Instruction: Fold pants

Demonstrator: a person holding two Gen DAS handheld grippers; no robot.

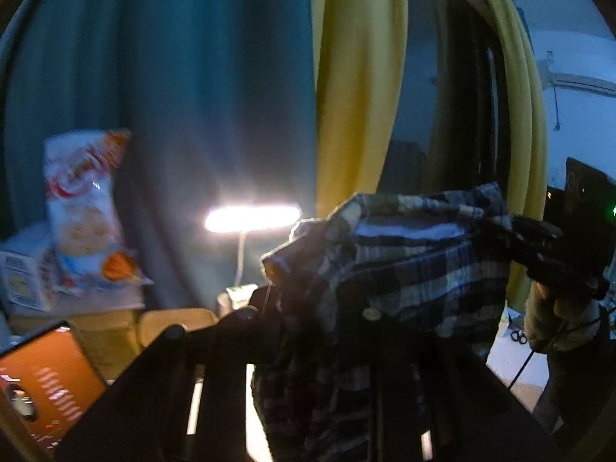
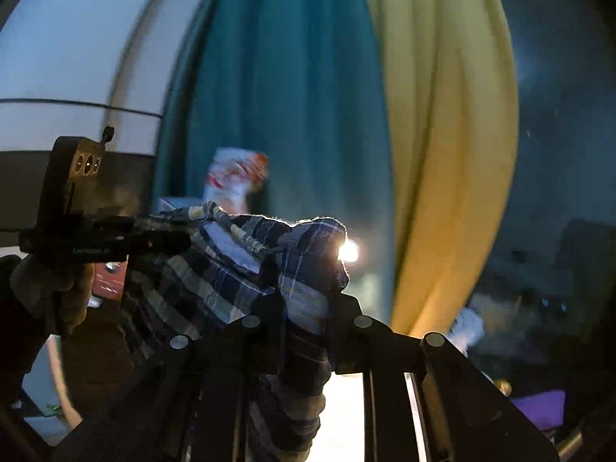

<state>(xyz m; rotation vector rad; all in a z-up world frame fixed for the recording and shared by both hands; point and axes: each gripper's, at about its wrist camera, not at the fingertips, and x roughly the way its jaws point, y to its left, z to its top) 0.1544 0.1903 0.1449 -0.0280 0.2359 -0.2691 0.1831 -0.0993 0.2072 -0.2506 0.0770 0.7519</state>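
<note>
The plaid pants (image 1: 415,269) hang stretched in the air between both grippers, waistband on top, the rest drooping below. In the left wrist view my left gripper (image 1: 308,308) is shut on one bunched end of the waistband. The right gripper (image 1: 500,231) bites the other end at the right, held by a gloved hand (image 1: 558,319). In the right wrist view the right gripper (image 2: 306,300) pinches a fold of the pants (image 2: 231,269). The left gripper (image 2: 177,242) clamps the far end at the left, with a hand (image 2: 50,288) under it.
A teal curtain (image 1: 173,77) and a yellow curtain (image 1: 358,77) hang straight ahead. A lit desk lamp (image 1: 252,217) glares behind the cloth. A snack bag (image 1: 84,208) and boxes (image 1: 27,277) stand at the left, an orange box (image 1: 42,389) lower left.
</note>
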